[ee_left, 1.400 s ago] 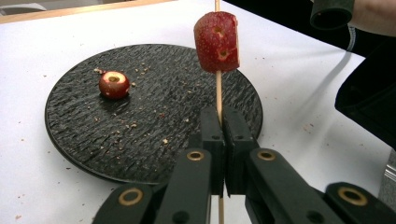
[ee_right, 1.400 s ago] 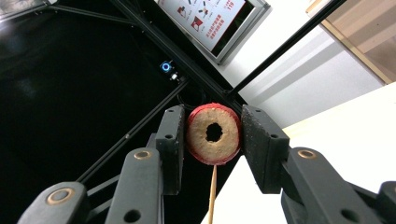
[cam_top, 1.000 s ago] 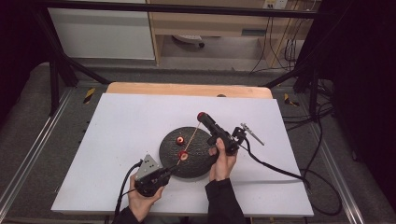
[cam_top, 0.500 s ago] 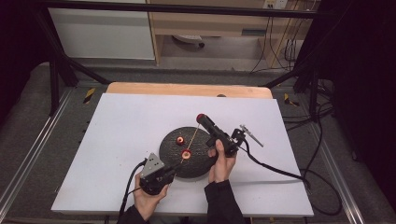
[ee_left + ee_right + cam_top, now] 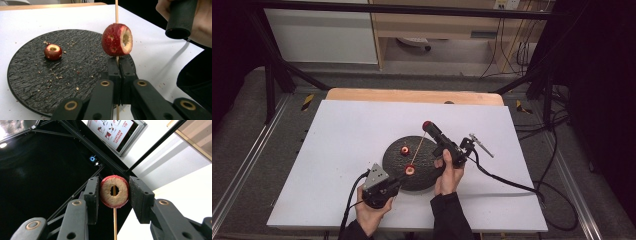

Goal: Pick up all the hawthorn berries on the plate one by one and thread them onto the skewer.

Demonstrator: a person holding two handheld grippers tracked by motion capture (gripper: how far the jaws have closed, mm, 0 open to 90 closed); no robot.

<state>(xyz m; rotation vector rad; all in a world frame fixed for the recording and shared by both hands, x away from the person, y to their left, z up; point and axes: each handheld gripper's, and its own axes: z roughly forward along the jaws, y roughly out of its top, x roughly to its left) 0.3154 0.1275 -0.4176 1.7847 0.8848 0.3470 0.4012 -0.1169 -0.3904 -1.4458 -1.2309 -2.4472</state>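
A dark round plate point(image 5: 424, 177) point(image 5: 30, 82) lies on the white table. A thin wooden skewer point(image 5: 418, 148) point(image 5: 116, 10) slants up over it. My left gripper point(image 5: 399, 181) point(image 5: 117, 61) is shut on the skewer's lower end. Just above its jaws a cored red fruit piece point(image 5: 410, 170) point(image 5: 117, 40) is threaded on the stick. My right gripper point(image 5: 428, 125) point(image 5: 114, 187) is raised at the skewer's top, shut on a red-skinned ring slice point(image 5: 107, 192) with the stick in its hole. A second red piece point(image 5: 404, 150) point(image 5: 53, 51) rests on the plate.
Crumbs are scattered over the plate. The white table top point(image 5: 337, 145) has a wooden edge point(image 5: 412, 95) at the back. A black cable point(image 5: 512, 182) trails right from my right gripper. A dark metal frame surrounds the table.
The left gripper has crept slightly right toward the plate. The right gripper and the skewer have stayed almost still.
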